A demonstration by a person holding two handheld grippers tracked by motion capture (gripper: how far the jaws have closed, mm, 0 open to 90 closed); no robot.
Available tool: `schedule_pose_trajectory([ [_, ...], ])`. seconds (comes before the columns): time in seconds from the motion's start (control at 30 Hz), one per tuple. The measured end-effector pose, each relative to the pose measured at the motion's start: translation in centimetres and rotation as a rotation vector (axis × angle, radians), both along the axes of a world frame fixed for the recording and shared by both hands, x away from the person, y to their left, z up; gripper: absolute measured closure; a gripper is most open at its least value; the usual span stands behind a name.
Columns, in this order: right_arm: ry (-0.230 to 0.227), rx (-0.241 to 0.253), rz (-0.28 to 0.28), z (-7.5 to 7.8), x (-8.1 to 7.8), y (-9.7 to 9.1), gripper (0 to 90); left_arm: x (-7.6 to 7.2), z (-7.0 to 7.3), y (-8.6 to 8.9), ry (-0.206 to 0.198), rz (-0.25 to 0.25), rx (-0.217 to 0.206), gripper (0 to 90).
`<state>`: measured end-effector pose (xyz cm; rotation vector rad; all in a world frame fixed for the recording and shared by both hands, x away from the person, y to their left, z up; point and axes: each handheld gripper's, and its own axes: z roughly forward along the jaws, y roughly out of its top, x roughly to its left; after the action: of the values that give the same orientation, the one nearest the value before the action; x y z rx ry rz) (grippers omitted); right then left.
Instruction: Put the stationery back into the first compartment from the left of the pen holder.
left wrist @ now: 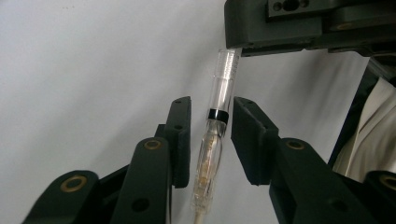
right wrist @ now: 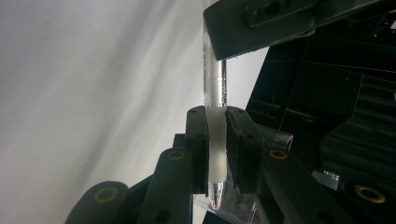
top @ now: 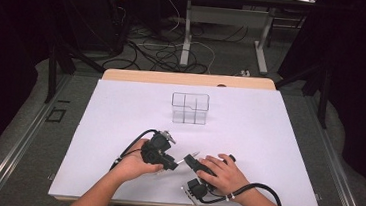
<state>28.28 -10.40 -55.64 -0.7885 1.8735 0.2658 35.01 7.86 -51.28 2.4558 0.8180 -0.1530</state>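
We have a see-through plastic pen [right wrist: 215, 88] with a black ring and a frosted grip, and we hold it between our two hands just above the white sheet on the table [top: 248, 134]. Our right gripper [right wrist: 216, 149] is squeezed tight on the frosted part of the pen, with the pen tip poking out below the pads. Our left gripper [left wrist: 211, 140] sits around the other end of the same pen, near the black ring. Its jaws are narrow, but a small gap shows on each side, so the pads do not press on the pen yet. In the high view, the two grippers point at each other close to our side of the table, left gripper [top: 160, 151] and right gripper [top: 200, 172] almost nose to nose. A small clear plastic box with little rooms inside [top: 189, 108] stands well apart, farther up the sheet. We think the job now is to grab the back part of the pen so we can pull or twist it apart. To do it well, we should keep the right hand very still, close the left jaws slowly, and keep the pen right in the middle of the pads. If the pen sits crooked, it may slip or bend. We should squeeze only as hard as needed.
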Motion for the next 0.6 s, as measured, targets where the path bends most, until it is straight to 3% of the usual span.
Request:
schedule_pose_trajectory([
  [0.23, 0.005, -0.007, 0.015, 0.1, -0.3, 0.2, 79.6, 0.0, -0.1, -1.0, 0.010, -0.037, 0.015, 72.8],
  [0.37, 0.014, -0.011, 0.025, -0.1, -0.4, 0.3, 79.6, -0.1, -0.3, -1.3, -0.005, -0.064, 0.047, 75.9],
  [0.6, 0.019, -0.016, 0.028, -0.2, -0.4, 0.4, 79.5, -0.1, -0.3, -1.5, -0.015, -0.082, 0.057, 78.7],
])
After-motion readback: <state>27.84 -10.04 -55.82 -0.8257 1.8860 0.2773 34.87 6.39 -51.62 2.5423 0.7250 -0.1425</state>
